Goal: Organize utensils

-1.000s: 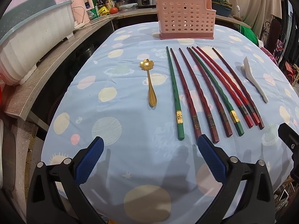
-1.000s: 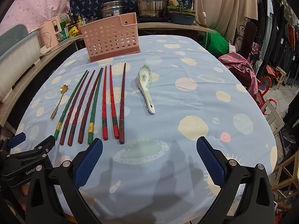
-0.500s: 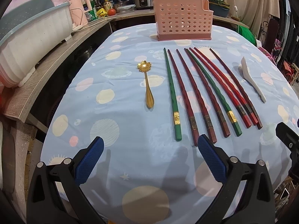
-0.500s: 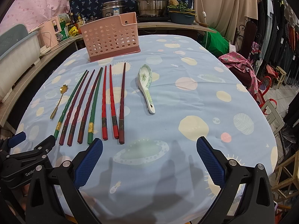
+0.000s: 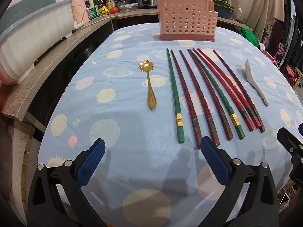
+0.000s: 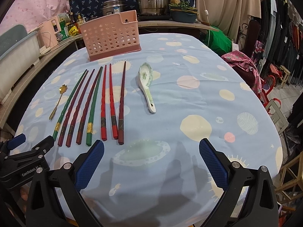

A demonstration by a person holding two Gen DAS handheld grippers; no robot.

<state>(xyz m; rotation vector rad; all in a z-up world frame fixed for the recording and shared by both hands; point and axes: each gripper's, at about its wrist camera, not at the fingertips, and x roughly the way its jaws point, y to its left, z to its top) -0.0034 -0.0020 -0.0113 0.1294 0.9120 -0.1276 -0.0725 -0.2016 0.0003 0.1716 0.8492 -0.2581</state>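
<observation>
Left wrist view: both grippers' fingers point(image 5: 90, 162) spread wide, empty, near the chopsticks point(image 5: 202, 96).

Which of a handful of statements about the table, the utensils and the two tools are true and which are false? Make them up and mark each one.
1. The pink basket already holds chopsticks. False: nothing sticks out of it, and all the chopsticks lie on the tablecloth.
2. The gold spoon lies left of the chopsticks in the left wrist view. True.
3. The left tool is shut on a green chopstick. False: it is open and holds nothing.
4. The ceramic spoon lies on the opposite side of the chopsticks from the gold spoon. True.
5. The right tool is open and empty. True.
</observation>
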